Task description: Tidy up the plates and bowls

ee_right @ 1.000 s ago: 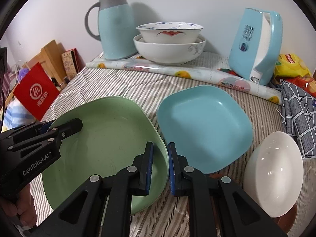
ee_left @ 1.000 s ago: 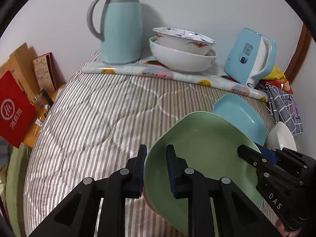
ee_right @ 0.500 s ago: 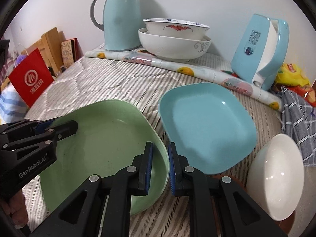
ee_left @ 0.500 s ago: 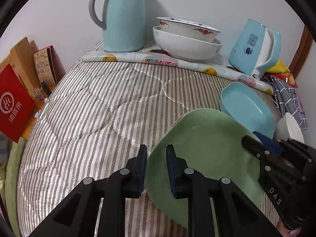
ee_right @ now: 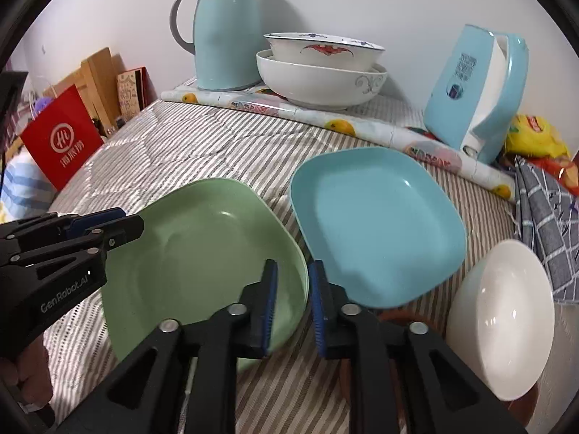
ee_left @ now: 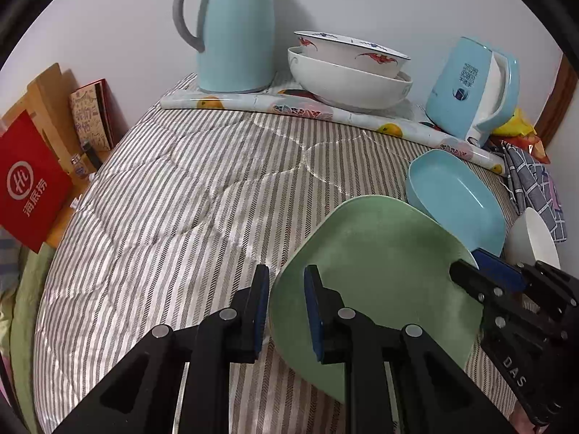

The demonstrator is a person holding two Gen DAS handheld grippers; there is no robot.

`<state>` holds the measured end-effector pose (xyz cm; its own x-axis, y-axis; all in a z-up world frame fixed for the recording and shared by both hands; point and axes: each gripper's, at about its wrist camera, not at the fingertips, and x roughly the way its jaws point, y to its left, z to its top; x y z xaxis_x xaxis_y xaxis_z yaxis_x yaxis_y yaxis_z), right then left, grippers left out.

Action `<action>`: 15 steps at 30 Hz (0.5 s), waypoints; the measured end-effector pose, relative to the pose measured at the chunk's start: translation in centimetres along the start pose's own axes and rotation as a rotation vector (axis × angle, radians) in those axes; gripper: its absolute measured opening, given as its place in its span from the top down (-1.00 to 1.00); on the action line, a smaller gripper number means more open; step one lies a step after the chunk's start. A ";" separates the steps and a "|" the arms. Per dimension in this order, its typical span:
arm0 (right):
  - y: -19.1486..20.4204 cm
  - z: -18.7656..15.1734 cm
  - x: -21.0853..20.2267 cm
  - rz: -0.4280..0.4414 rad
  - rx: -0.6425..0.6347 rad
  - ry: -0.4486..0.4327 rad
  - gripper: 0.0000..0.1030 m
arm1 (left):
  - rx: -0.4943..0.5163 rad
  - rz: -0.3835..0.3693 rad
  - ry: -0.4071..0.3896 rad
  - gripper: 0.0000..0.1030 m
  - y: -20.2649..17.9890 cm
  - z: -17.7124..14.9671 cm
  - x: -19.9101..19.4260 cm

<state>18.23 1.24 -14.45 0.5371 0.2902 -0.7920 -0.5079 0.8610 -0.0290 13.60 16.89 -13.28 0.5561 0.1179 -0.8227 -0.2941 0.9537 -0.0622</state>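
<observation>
A plain white wall (ee_right: 362, 0) stood behind a bed covered in a grey-and-white striped quilt (ee_left: 181, 199). To its left, a wooden side table (ee_left: 61, 224) sat low. Brown wooden trim (ee_left: 557, 105) edged the right. Lighting was soft and even.

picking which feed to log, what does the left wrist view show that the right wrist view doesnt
Only the left wrist view shows the left gripper head-on, its fingers straddling the green plate rim, and the DAS print on the right gripper.

Only the right wrist view shows the right gripper straddling the plate's opposite rim, the full white bowl, the hand on the left gripper, and its GenRobot.AI print.

Both show the blue plate, stacked bowls, jug and kettle.
</observation>
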 end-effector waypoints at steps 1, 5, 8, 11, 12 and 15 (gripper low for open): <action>-0.2 -0.1 -0.3 0.004 0.006 0.001 0.41 | -0.002 0.012 0.002 0.56 0.0 0.0 -0.3; -0.9 -0.5 -1.8 0.007 0.032 -0.017 0.11 | -0.009 0.030 -0.019 0.45 -0.2 0.1 -1.6; -1.7 -0.7 -3.1 0.002 0.040 -0.035 0.03 | -0.010 0.023 -0.030 0.35 -0.9 0.6 -2.6; -2.8 -0.8 -4.1 -0.013 0.067 -0.034 -0.08 | 0.006 0.021 -0.051 0.35 -2.1 1.1 -3.5; -3.4 -0.8 -4.6 -0.017 0.079 -0.042 -0.08 | 0.010 0.018 -0.055 0.34 -2.5 1.2 -3.6; -4.9 -0.8 -5.6 -0.039 0.110 -0.053 -0.09 | 0.025 0.003 -0.076 0.19 -3.8 1.7 -4.5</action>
<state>17.13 -4.91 -10.40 0.5917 0.2747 -0.7579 -0.4102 0.9120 0.0104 13.54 13.19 -8.40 0.6126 0.1408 -0.7777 -0.2768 0.9599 -0.0443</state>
